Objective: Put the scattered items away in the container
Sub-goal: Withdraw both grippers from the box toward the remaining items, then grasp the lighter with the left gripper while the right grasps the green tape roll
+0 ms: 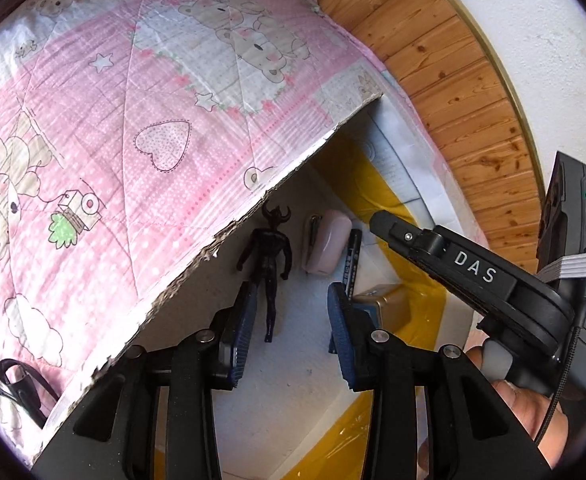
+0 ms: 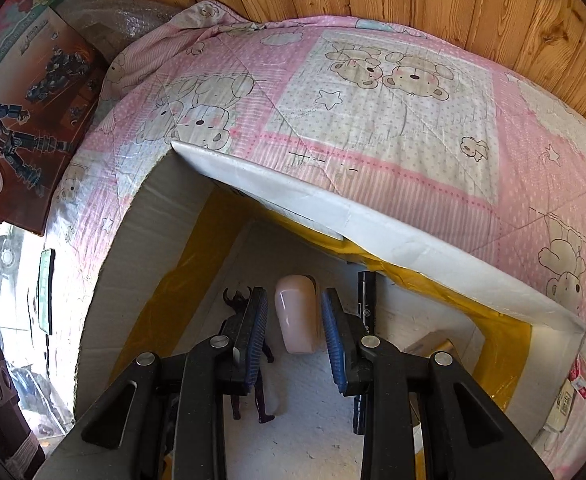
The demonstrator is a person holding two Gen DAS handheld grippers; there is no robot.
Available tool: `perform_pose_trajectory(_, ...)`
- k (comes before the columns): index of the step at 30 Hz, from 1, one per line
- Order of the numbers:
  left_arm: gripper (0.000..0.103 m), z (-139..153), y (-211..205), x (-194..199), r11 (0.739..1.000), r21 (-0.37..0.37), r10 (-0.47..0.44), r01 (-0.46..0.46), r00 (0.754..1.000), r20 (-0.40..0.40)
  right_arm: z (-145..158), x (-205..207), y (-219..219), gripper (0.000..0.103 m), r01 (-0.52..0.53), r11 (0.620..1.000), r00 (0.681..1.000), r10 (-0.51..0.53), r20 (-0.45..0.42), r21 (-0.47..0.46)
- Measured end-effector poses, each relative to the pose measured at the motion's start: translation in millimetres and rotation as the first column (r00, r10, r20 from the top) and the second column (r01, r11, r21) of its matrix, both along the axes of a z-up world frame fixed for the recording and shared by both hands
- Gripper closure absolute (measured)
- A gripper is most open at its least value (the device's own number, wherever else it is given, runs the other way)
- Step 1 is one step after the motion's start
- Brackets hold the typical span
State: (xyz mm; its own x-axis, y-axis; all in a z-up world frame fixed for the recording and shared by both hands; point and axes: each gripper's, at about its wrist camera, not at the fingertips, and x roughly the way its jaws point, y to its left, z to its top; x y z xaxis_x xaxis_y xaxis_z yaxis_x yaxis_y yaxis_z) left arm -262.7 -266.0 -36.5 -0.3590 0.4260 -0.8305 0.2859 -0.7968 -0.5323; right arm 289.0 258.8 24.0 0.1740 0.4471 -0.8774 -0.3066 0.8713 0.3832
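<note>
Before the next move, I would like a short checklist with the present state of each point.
1. Left hand-held gripper open and holding nothing: ok.
2. Right hand-held gripper open and holding nothing: ok.
3. Black figure, pink stapler and marker lie inside the box: ok.
4. Gold tin inside the box: ok.
5. Nothing left outside on the blanket: not ok, a black clip lies there beside the box.
6. Right hand-held gripper free of the stapler: cannot tell, the stapler sits between its fingers.
</note>
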Motion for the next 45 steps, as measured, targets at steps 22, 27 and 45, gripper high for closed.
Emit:
perform_pose_trajectory(22,0.064,109.4,147.0,127.4,0.924,-0.25,-0.374,0.291,0.824,-0.425,116.1,-153.8,-177.2,0.07,-0.104,0.931,0.888,-0.072,0.455,0.351)
perform_pose_trajectory(27,0.064,91.5,212.6,158.7,0.819,-0.306,-0.572,0.485,0.729,-0.377,87.8,-181.0,-232.6,0.07,-0.02,0.928,0.888,-0.155,0.434,0.372)
perform_pose_trajectory(45,0.057,-39.8,273.7,132.7,0.771,-0.273,-0.619,0.575,0.777,-0.112,-86.4,-142.3,-280.5,0.051,0.178,0.977,0.977,-0.19,0.095,0.121)
